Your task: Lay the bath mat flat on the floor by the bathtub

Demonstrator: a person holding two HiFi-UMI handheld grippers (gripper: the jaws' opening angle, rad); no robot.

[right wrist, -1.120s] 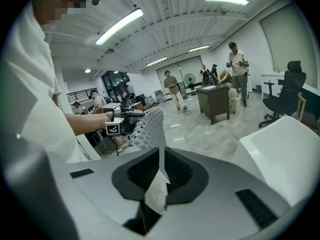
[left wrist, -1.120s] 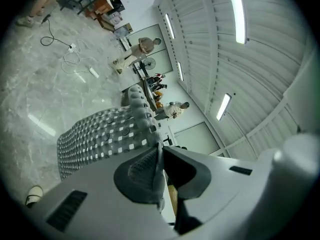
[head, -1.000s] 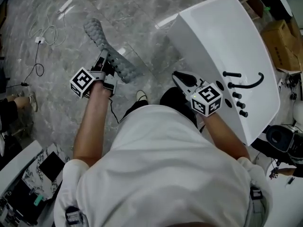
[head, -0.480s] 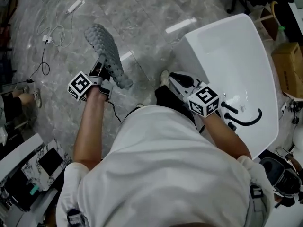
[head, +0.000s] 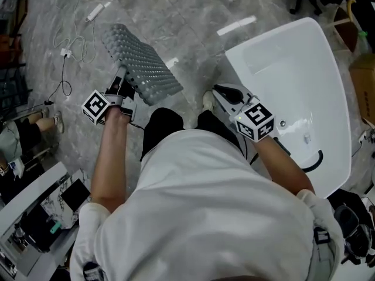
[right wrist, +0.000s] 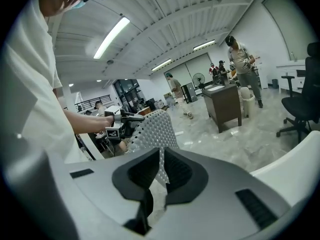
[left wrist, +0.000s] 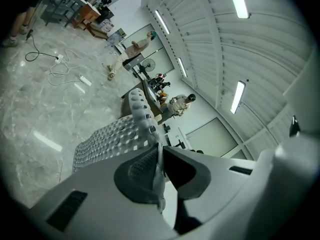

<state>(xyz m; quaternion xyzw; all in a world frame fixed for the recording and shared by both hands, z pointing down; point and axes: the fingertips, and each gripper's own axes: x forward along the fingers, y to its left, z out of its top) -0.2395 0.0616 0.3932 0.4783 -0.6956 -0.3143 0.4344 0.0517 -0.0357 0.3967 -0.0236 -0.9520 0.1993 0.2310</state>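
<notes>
Grey bath mat (head: 140, 69), studded, perforated, held aloft

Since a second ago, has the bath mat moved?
Yes. The bath mat, clamped in the left gripper, has swung open from a narrow strip into a broad sheet, widening on the side toward the bathtub.

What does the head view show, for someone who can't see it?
Seen from above, a person in a white shirt holds a bumpy grey bath mat above the marble floor with the left gripper. The right gripper hangs beside a white bathtub on the right.
</notes>
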